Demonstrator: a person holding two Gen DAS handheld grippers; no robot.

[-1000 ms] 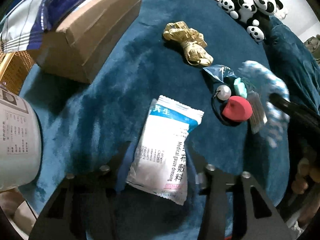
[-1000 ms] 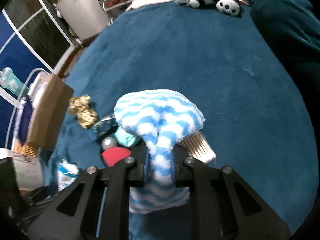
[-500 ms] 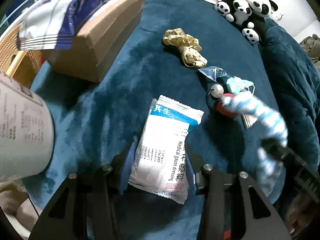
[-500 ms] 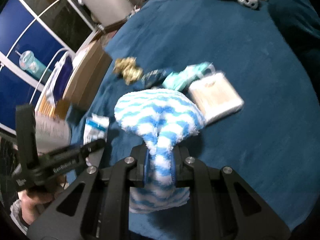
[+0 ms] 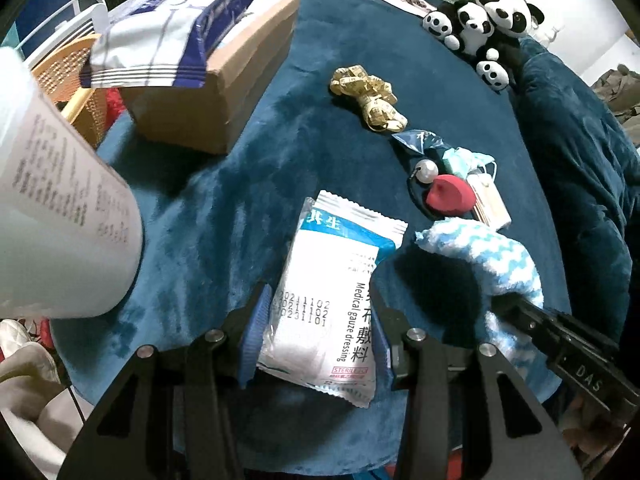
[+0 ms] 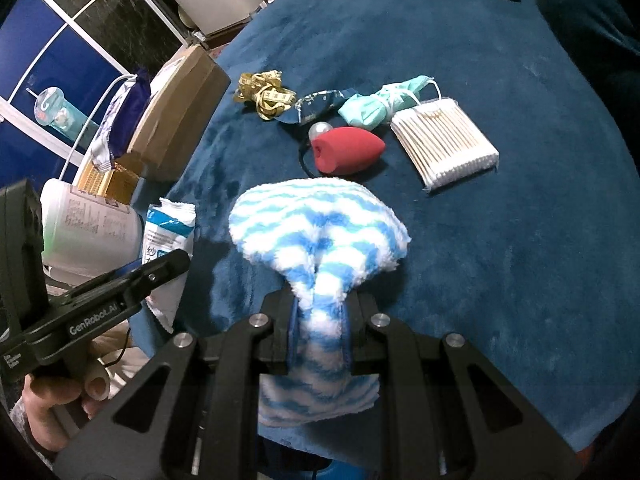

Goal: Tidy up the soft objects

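Note:
A white gauze dressing packet (image 5: 332, 280) sits between the blue pads of my left gripper (image 5: 320, 312), which is shut on its lower half just above the blue blanket (image 5: 240, 184). My right gripper (image 6: 320, 312) is shut on a fluffy blue-and-white striped cloth (image 6: 320, 232), pinched at its middle so it fans out above the fingers. In the left wrist view this cloth (image 5: 492, 252) hangs just right of the packet. In the right wrist view the packet (image 6: 168, 232) shows at the left, behind a left finger (image 6: 160, 268).
On the blanket lie a red sponge (image 6: 344, 148), a cotton swab pack (image 6: 444, 144), a teal mask (image 6: 376, 108), a pearl hair tie (image 6: 320, 130) and a yellow tape measure (image 6: 264, 96). Left stand a cardboard box (image 5: 224, 92) and white tub (image 5: 52, 220). Panda plush (image 5: 480, 20) far back.
My right gripper has carried the striped cloth leftward, close beside the left gripper. The left gripper has shifted a little with the gauze packet still in it, nearer the white tub.

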